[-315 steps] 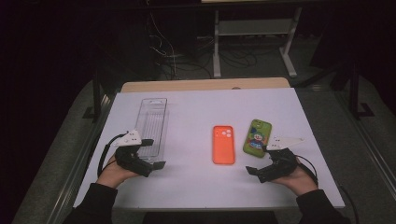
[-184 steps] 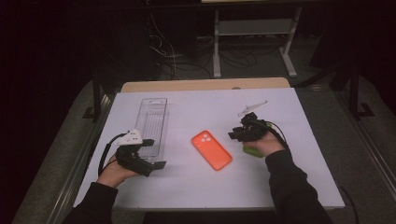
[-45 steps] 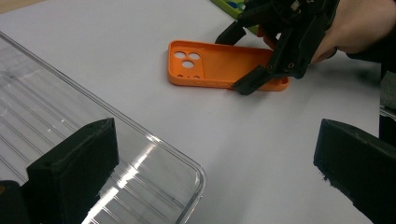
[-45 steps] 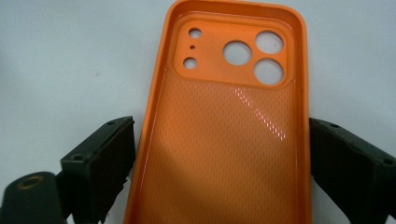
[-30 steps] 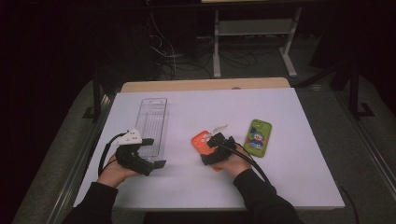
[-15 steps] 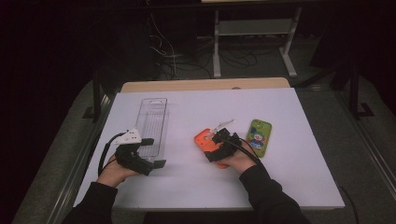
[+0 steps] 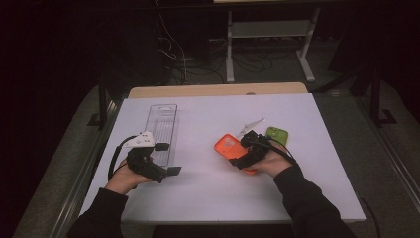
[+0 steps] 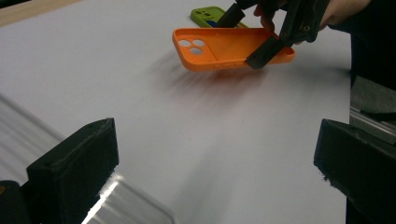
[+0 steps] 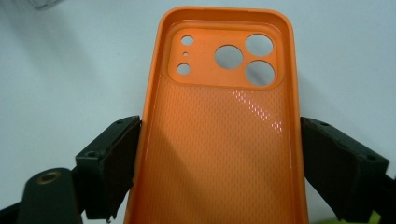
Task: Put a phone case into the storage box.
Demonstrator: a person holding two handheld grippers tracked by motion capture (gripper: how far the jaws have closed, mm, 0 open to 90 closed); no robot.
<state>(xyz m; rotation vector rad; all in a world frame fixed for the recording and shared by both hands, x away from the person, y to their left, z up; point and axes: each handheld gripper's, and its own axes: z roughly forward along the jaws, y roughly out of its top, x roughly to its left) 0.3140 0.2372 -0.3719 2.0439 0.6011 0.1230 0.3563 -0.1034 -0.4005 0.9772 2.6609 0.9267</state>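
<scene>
An orange phone case (image 7: 229,147) hangs tilted a little above the white table, its hollow inside and camera holes facing up (image 9: 219,140). My right gripper (image 7: 243,151) is shut on it, one jaw pressed against each long side (image 9: 219,163). From the left gripper view the orange case (image 8: 224,46) casts a shadow on the table below, with the right gripper (image 8: 247,35) clamped at its near end. My left gripper (image 7: 167,158) rests at the table's left, open, nothing between its jaws (image 8: 219,172).
A green phone case (image 7: 276,134) lies just behind the right hand (image 8: 208,11). A long clear plastic tray (image 7: 163,124) sits by the left gripper. The white table top (image 7: 208,198) ends in a wooden strip (image 7: 218,90) at the back.
Earlier the right gripper shifted the green case, then came to the orange one. Over the last second it has raised the orange case off the table. The left gripper stayed still.
</scene>
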